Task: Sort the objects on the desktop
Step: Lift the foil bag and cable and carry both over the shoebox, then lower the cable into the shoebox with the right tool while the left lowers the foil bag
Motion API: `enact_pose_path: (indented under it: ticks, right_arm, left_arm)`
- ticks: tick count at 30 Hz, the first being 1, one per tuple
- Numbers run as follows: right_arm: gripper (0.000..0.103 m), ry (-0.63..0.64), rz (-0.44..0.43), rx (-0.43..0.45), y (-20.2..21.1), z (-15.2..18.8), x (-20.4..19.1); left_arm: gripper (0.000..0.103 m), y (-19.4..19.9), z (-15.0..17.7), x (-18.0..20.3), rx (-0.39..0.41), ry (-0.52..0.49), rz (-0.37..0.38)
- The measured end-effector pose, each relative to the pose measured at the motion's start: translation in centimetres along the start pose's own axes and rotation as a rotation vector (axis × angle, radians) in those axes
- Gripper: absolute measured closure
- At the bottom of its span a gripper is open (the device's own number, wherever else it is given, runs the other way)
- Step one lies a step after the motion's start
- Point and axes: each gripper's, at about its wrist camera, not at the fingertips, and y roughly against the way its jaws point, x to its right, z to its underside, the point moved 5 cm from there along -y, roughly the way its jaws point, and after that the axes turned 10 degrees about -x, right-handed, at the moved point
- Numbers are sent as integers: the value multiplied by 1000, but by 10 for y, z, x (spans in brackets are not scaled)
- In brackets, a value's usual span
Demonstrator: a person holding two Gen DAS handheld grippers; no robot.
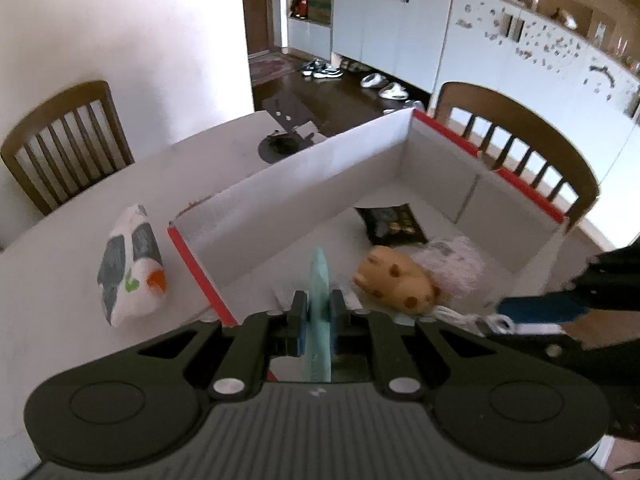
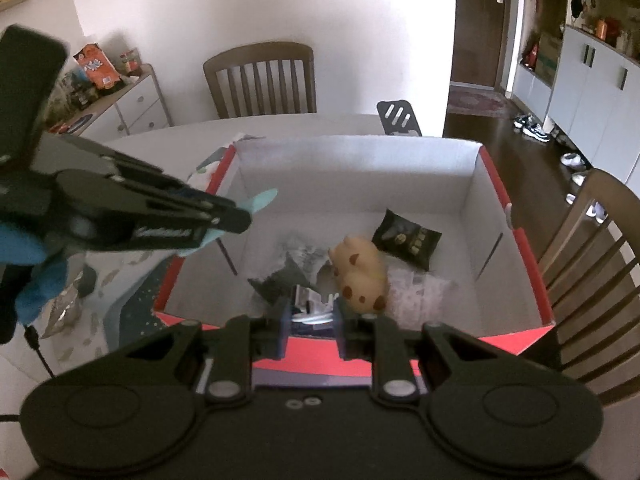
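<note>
The white cardboard box (image 2: 472,200) with red flap edges stands open on the counter (image 1: 80,272), and both tools hang over it. The left tool (image 1: 318,314) is pressed together on a thin pale-blue packet (image 1: 320,280), held edge-on above the box's near-left wall. The right tool (image 2: 310,316) pinches a small dark-and-white packet (image 2: 308,308) (its print is too blurred to read) just above the box's near wall. Inside the box lie a tan spotted plush toy (image 2: 360,272), a black snack bag (image 2: 406,238) toward the far right corner, and crumpled white wrapping (image 2: 416,288). Outside the box's left wall, on the counter, lies a white pouch (image 1: 130,264) with grey and orange patches.
</note>
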Motion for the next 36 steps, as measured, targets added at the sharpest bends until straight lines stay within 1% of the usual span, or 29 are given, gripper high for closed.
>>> enact_pose_path:
  ticks: [4, 9, 13, 18, 23, 27, 32, 34, 36]
  right_arm:
    - [81, -3, -2, -11, -6, 0, 4]
    - [82, -22, -7, -21, -11, -1, 10]
    - [89, -40, -14, -32, -16, -3, 14]
    - [89, -51, -19, -44, -21, -3, 18]
    - [82, -48, -33, -45, -21, -2, 17]
    - [81, -53, -42, -43, -20, -1, 17]
    - [76, -55, -48, -38, -19, -1, 17]
    - [74, -56, -52, -36, -18, 0, 18]
    - [72, -61, -60, -36, -18, 0, 18]
  left_arm:
    - [93, -13, -8, 0, -21, -7, -19]
    - [93, -24, -13, 3, -49, -20, -25]
    - [93, -35, -15, 5, -84, -27, -20]
    - [93, -47, -15, 6, -129, -32, -18]
    - [93, -58, -17, 9, -174, -52, -23]
    - [93, -64, -20, 12, -201, -61, -22]
    - [93, -67, -22, 13, -218, -54, -16]
    - [93, -67, -22, 14, -218, -57, -28]
    - [93, -68, -21, 13, -220, -60, -61]
